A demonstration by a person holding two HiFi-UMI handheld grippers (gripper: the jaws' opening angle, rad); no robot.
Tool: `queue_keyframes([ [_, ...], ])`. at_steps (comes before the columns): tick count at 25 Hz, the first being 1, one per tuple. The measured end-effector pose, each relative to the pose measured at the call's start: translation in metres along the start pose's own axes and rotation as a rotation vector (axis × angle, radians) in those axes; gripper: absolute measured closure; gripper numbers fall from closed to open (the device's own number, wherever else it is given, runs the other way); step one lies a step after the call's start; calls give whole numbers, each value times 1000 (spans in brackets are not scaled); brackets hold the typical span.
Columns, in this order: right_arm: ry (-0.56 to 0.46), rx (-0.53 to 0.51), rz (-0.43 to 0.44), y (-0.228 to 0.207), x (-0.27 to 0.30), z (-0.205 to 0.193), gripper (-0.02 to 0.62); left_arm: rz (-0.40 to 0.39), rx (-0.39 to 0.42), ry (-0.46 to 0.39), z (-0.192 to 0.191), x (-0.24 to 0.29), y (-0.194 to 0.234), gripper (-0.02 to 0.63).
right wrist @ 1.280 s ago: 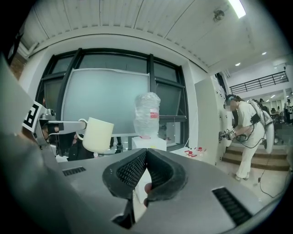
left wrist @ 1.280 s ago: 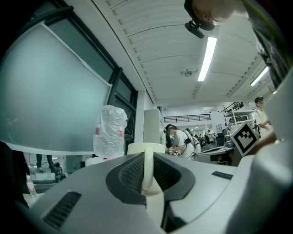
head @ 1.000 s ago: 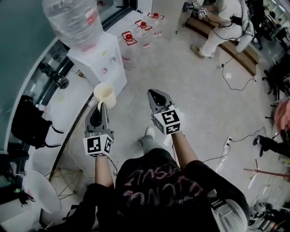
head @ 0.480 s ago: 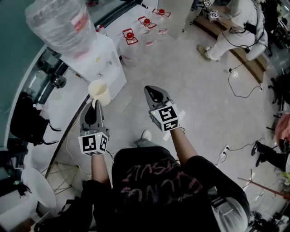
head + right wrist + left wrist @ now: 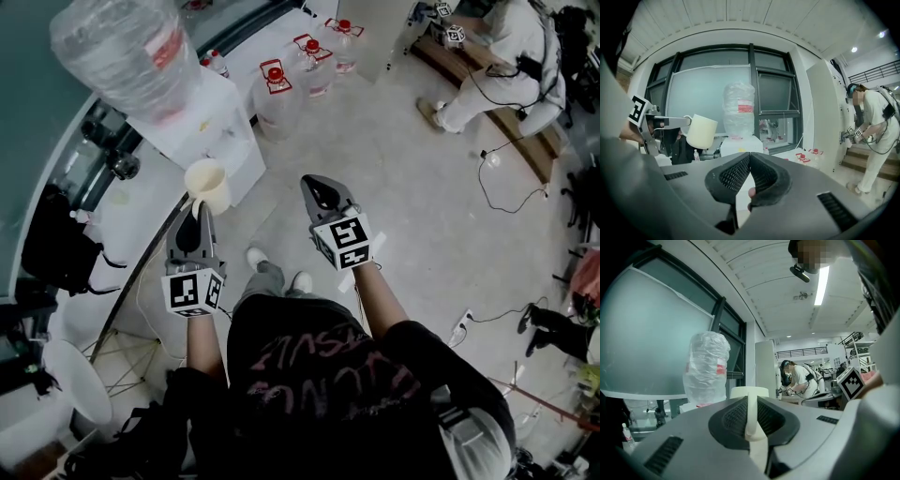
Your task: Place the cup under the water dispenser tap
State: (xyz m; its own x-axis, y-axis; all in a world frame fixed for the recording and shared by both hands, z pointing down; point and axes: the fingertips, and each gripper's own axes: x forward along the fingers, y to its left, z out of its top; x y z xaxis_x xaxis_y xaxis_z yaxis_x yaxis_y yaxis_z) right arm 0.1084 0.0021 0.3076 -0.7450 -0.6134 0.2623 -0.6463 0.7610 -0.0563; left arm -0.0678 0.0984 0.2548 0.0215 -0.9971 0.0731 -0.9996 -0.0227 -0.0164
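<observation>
**Cream cylindrical cup with loop handle** (image 5: 208, 180): in the air, mouth upward, near the front of the dispenser and apart from it.
**Left gripper** (image 5: 199, 210): jaws clamped on the cup's handle, with the cup at their far tip.
**White box-shaped water dispenser** (image 5: 217, 122): far left, beyond the cup.
**Large clear inverted water bottle with red label** (image 5: 127, 52): on top of the dispenser.
**Right gripper** (image 5: 320, 190): jaws together with nothing between them, right of the cup and well apart from it.
**Clear water jugs with red caps** (image 5: 279, 94): on the pale floor (image 5: 394, 178), just right of the dispenser.
**Black bag** (image 5: 54, 246): near left.
**Person in white clothing** (image 5: 511, 56): far right.
</observation>
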Motion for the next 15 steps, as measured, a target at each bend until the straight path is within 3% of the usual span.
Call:
queue_keyframes([
  [15,47,-6,-28,-27,76,2,580,-34,-38,12,-17,74,37,560],
])
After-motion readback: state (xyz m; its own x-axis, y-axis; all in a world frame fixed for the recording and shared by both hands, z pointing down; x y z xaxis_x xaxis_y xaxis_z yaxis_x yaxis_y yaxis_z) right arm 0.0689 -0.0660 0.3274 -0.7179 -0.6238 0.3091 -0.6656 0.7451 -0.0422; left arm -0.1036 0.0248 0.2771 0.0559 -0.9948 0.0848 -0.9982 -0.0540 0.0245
